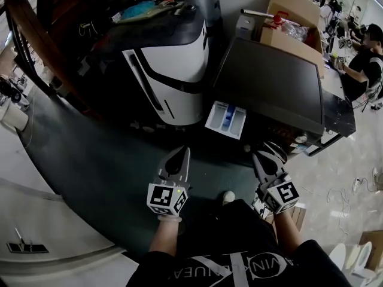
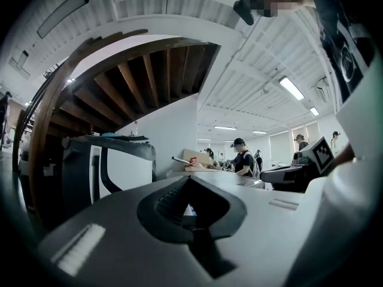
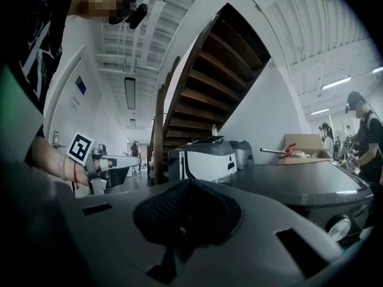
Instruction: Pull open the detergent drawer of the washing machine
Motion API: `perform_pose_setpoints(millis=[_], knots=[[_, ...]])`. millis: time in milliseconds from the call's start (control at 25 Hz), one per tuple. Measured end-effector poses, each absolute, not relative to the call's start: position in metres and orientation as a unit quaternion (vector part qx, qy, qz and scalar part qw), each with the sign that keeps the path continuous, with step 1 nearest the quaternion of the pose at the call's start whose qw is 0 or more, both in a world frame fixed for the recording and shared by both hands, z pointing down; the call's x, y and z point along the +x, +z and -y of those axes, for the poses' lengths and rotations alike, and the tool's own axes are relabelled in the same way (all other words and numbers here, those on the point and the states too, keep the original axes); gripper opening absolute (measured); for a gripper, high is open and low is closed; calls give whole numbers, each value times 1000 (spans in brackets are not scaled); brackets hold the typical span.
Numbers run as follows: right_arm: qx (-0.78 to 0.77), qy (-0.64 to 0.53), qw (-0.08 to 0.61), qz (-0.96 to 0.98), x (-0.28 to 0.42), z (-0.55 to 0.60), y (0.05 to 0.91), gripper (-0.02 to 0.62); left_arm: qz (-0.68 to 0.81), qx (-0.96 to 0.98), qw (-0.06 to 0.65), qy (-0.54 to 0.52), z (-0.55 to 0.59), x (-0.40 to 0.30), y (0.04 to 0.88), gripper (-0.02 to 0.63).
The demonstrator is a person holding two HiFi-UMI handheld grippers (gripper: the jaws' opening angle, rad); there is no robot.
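In the head view the washing machine [image 1: 269, 82], with a dark flat top, stands at the right. Its white detergent drawer [image 1: 226, 119] juts out of the front at the upper left corner, with a blue compartment showing inside. My left gripper [image 1: 178, 156] hangs below and left of the drawer, apart from it, jaws shut and empty. The right gripper [image 1: 267, 150] is held below and right of the drawer, also apart, jaws together with nothing in them. In the right gripper view the machine's top [image 3: 311, 184] lies level ahead beyond the gripper [image 3: 190, 184].
A white and dark appliance [image 1: 167, 70] stands left of the washer, with clutter on top. Behind the washer sits a cardboard box [image 1: 293, 23]. People sit at desks [image 1: 365, 58] at the far right. A wooden staircase [image 2: 119, 82] rises at the left. Cables [image 1: 341, 193] lie on the floor.
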State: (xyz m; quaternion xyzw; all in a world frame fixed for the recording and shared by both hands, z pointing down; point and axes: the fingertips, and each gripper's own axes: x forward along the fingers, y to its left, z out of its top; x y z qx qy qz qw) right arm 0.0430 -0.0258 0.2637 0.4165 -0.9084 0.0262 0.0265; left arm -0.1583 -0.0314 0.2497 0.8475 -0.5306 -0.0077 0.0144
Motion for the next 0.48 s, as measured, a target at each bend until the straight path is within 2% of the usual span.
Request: perform_pose_setpoints(millis=[200,480], knots=[[415,20,20,910,43,24,257,11,547,837,-6,-9,25,-167,238,9],[412,17,18,911,36,20,254,12,565,825,6,-13,16,-179,246,9]])
